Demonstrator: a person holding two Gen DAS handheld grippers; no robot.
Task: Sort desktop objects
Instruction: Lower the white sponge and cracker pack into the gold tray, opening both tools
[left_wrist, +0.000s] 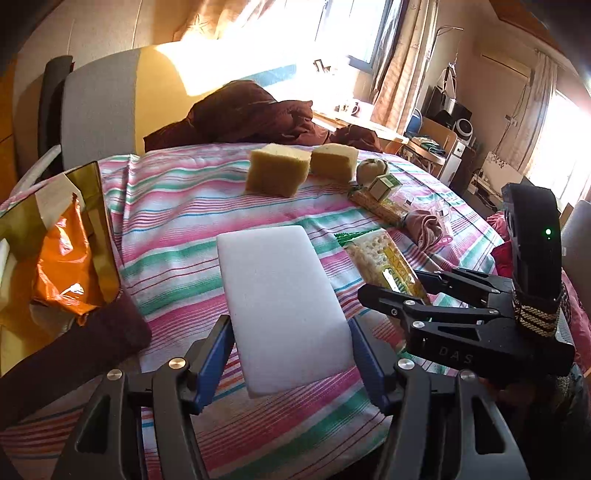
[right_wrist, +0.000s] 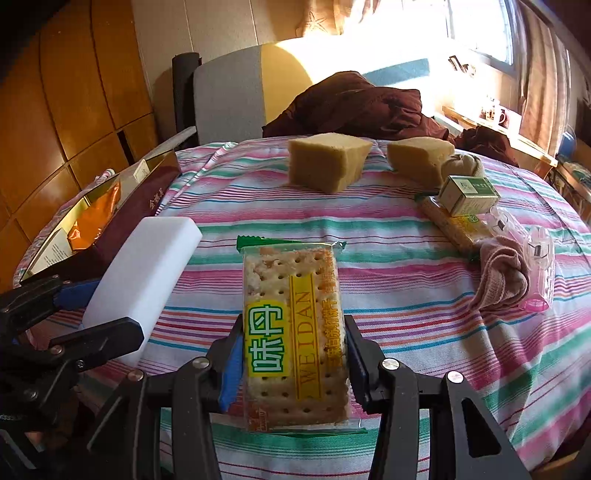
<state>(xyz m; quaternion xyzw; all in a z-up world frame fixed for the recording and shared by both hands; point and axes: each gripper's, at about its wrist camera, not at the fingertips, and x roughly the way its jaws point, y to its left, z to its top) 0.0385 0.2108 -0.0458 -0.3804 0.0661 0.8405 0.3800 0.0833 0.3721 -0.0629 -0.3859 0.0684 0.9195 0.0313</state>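
Note:
My left gripper (left_wrist: 291, 350) is shut on a white foam block (left_wrist: 280, 295), its blue pads pressing the block's two long sides. The block sticks out forward over the striped cloth (left_wrist: 177, 229). My right gripper (right_wrist: 295, 354) is shut on a clear pack of crackers (right_wrist: 295, 314) with a yellow and green label, gripped near its lower end. Each gripper shows in the other's view: the right gripper (left_wrist: 399, 288) holds the cracker pack (left_wrist: 380, 258) just right of the block, and the left gripper (right_wrist: 107, 310) holds the white block (right_wrist: 147, 266) at the left.
Two yellow sponges (right_wrist: 328, 158) (right_wrist: 421, 155) stand at the far side. To the right lie a rolled beige sock (right_wrist: 461, 164), a small green-white box (right_wrist: 467, 195) on a second cracker pack (right_wrist: 454, 225), a pink sock (right_wrist: 498, 277) and clear plastic pieces (right_wrist: 539, 254). An open dark-red box (right_wrist: 110, 221) holding an orange bag stands left.

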